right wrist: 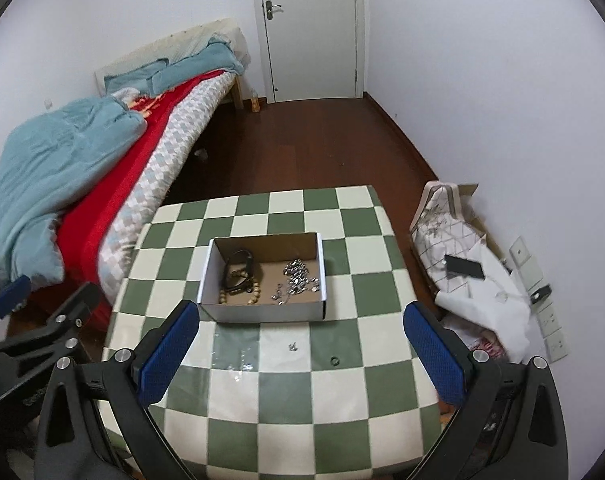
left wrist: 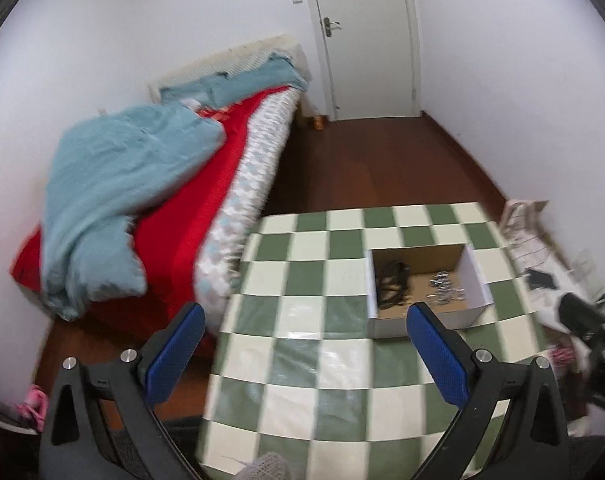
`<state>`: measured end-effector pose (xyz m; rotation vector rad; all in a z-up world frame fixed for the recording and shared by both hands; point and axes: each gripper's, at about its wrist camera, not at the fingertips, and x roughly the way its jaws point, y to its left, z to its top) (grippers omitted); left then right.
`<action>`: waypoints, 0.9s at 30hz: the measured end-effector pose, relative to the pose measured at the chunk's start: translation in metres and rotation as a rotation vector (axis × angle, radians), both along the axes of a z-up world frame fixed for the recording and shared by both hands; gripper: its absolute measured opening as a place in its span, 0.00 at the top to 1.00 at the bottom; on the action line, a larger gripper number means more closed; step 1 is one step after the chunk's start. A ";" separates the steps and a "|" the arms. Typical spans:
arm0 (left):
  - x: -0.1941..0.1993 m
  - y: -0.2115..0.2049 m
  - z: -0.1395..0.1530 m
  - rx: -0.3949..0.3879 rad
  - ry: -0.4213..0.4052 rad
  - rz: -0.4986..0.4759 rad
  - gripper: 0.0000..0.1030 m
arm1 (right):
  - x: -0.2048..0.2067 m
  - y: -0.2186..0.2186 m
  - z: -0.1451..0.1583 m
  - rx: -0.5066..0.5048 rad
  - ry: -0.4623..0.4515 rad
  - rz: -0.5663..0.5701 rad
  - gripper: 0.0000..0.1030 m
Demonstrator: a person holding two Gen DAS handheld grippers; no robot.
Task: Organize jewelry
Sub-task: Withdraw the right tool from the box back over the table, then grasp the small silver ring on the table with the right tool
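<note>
Both spread wide, gripping nothing: right gripper (right wrist: 301, 343) hovering just short of the cardboard box (right wrist: 262, 312) mid-table, small ring (right wrist: 334, 360) and silver charm (right wrist: 292, 346) loose between its fingers; left gripper (left wrist: 305, 342) hovering over the table's left edge, box ahead-right.

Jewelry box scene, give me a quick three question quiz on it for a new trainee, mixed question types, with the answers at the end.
1. True or false: the cardboard box on the checkered table already holds jewelry.
2. Multiple choice: in the right wrist view, the small dark ring lies (A) inside the box, (B) on the table in front of the box, (C) on the bed.
3. Fill in: the right gripper and the left gripper are both ____ and hold nothing.

Key: 1 true, dark bracelets on the left and silver chains on the right; 2 B; 3 open.
</note>
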<state>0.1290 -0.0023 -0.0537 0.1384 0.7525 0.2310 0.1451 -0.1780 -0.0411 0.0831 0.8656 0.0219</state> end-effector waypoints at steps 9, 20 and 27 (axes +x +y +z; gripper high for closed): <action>0.018 0.000 -0.076 0.099 0.117 0.084 0.00 | 0.014 -0.040 -0.116 0.084 0.200 -0.054 0.36; 0.043 -0.014 -0.141 0.151 0.268 0.067 0.00 | 0.039 -0.039 -0.237 0.130 0.295 -0.035 0.56; 0.054 -0.021 -0.154 0.148 0.295 0.056 0.00 | 0.048 -0.026 -0.242 0.069 0.232 -0.005 0.78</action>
